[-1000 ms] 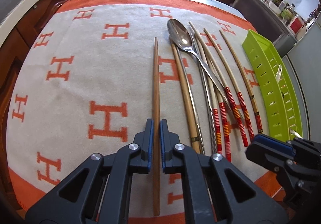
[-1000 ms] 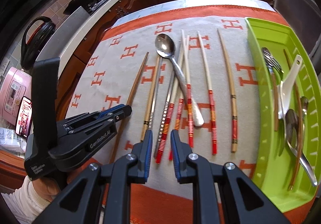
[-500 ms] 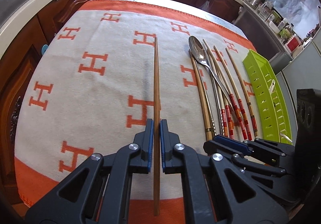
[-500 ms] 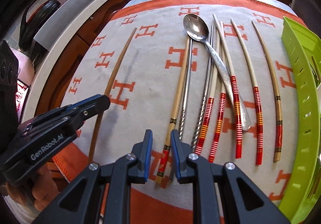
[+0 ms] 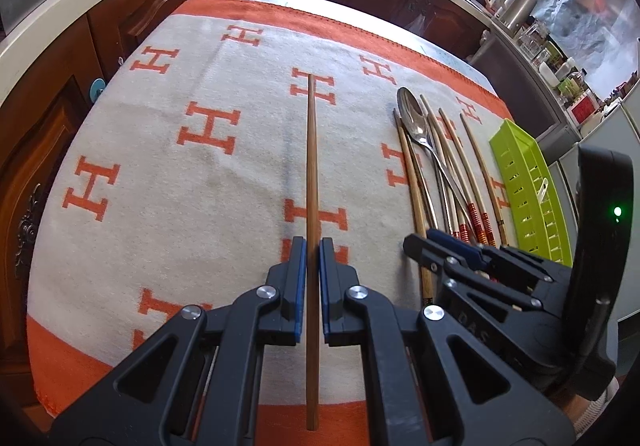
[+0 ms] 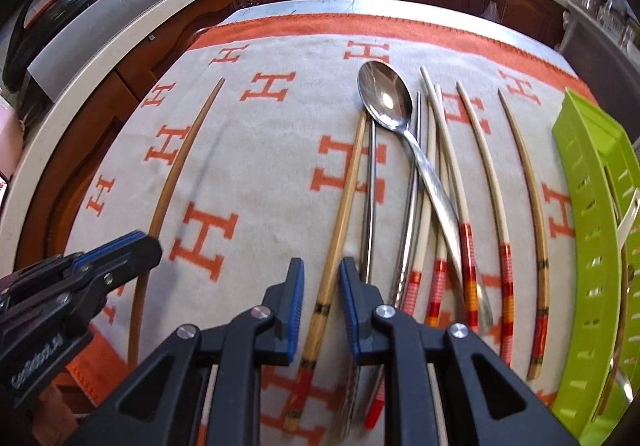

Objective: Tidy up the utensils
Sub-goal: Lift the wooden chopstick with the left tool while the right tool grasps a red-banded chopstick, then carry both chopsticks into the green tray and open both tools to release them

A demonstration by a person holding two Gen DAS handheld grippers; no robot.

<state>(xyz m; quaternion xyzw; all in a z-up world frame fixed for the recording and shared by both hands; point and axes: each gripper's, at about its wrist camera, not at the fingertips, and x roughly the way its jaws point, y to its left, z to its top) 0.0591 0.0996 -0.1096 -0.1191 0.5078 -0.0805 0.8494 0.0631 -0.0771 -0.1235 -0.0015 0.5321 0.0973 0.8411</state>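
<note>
— Where is your chopstick? 
— Your left tongs (image 5: 313,252) pinch the brown chopstick (image 5: 311,166) (lengthwise, along the fingers).

— And your right tongs (image 6: 321,278)? 
— Spread, straddling the banded chopstick (image 6: 340,222) on the blanket (image 6: 256,182), its length running straight away from you.

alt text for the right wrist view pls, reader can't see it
The right hand-held gripper hangs open over a light wooden chopstick that runs between its fingers on an orange-and-cream cloth. Right of it lie more chopsticks, a metal spoon and a green tray; at left, the left hand-held gripper holds a brown chopstick.
</note>
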